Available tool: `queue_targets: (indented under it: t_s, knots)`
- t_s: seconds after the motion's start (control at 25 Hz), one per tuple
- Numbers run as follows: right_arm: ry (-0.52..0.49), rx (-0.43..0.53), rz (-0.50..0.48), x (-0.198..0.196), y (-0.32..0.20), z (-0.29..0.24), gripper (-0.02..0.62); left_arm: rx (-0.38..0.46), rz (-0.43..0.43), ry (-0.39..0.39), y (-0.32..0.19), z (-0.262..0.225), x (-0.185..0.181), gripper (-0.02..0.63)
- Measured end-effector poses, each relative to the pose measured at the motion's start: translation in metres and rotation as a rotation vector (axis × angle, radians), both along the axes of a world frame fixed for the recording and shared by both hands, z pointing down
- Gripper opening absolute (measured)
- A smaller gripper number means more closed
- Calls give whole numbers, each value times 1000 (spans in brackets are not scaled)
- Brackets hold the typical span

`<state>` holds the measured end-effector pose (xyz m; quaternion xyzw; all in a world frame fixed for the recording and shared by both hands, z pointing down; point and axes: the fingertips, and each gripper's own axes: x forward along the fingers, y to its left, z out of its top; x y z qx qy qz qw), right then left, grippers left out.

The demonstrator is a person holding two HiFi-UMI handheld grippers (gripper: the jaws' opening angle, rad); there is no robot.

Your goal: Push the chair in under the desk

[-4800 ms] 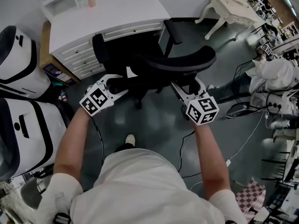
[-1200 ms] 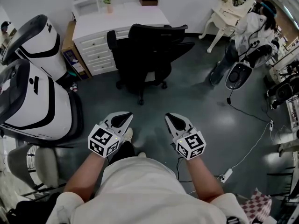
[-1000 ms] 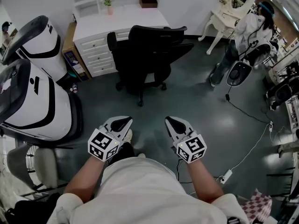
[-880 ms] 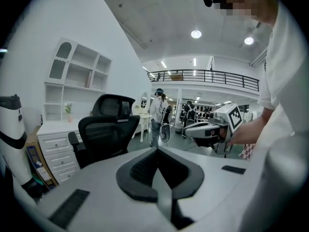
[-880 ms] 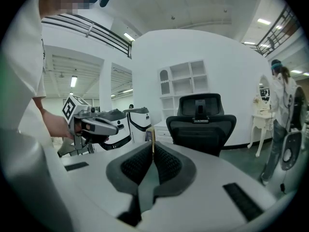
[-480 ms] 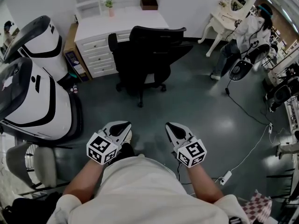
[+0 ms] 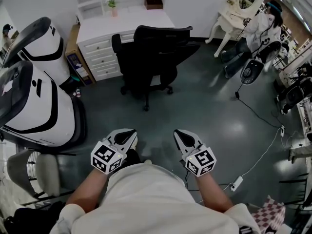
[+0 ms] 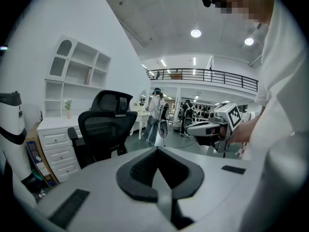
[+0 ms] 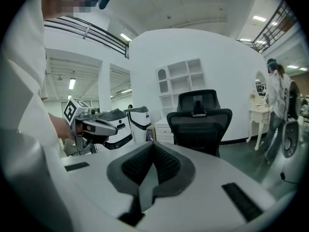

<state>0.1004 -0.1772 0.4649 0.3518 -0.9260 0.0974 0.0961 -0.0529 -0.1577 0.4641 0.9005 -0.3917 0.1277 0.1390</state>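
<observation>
The black office chair [image 7: 153, 57] stands against the white desk [image 7: 124, 23], its backrest facing me; it also shows in the left gripper view [image 8: 106, 124] and the right gripper view [image 9: 199, 122]. Both grippers hang close to my body, far from the chair. My left gripper [image 7: 126, 137] is shut with nothing between its jaws. My right gripper [image 7: 183, 138] is shut and empty too. In the left gripper view the jaws [image 8: 155, 164] meet in a line; the right gripper's jaws [image 9: 149, 170] do the same.
Two large white-and-black machines [image 7: 34, 96] stand at the left. A person [image 7: 263, 26] stands at the far right by a white dressing table [image 7: 236, 9]. Cables [image 7: 263, 116] and a power strip [image 7: 236, 183] lie on the grey floor to the right.
Both grippers have drawn back a little toward my body, away from the chair. The person at the right has shifted position. The chair has not moved.
</observation>
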Motion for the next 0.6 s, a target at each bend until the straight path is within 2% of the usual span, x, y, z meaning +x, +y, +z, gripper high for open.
queue_targets:
  t_s: [0.44,0.6]
  knots:
    - [-12,-9,-14,-1,8,5,5,4,-6,-63,11,11,1,-3]
    - [-12,0,-22,-7,8,3,5,-5,-5,-41,13,11,2,-3]
